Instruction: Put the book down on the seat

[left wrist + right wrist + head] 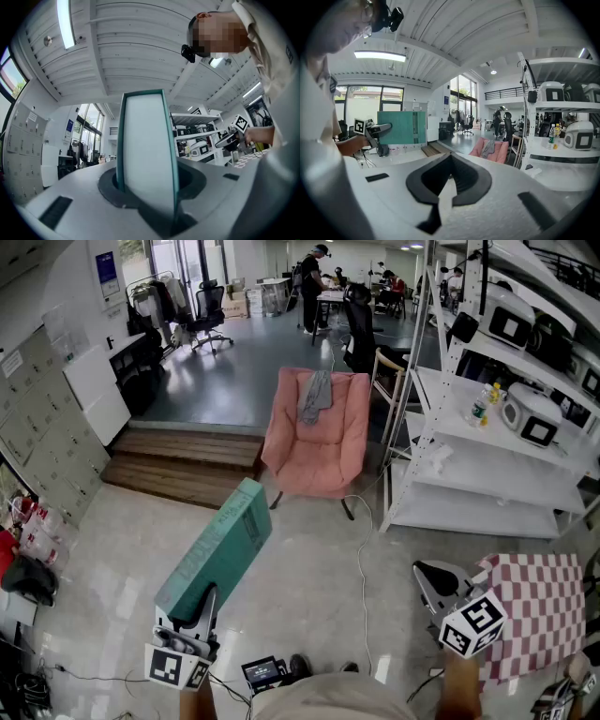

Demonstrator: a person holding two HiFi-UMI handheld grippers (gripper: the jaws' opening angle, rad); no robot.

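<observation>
My left tool is clamped on the lower end of the large teal hardcover book. In the left gripper view the jaws press on both covers, with the pale page block rising straight up between them. The book stands up and leans forward, away from the tool, so most of its length hangs beyond the grip. My right tool carries nothing. In the right gripper view its jaws are pressed together with only floor and room past them.

The pink padded armchair is where the book goes. It sits ahead of the left tool and off to its right, well apart, with open pale floor between. A grey cloth hangs over the chair's backrest, and the seat cushion below it looks bare. A white cable trails over the floor between the two tools.

I judge the book stiff but fairly heavy for a hold at one end. The boards will not bend, but the weight out front will try to swing it down around the jaws. The cover looks smooth, so a quick swing could let it slip. A hold nearer the middle of the spine would be steadier. As it is, I would move slowly and lower the far end onto the cushion first. The soft seat should take it gently.
</observation>
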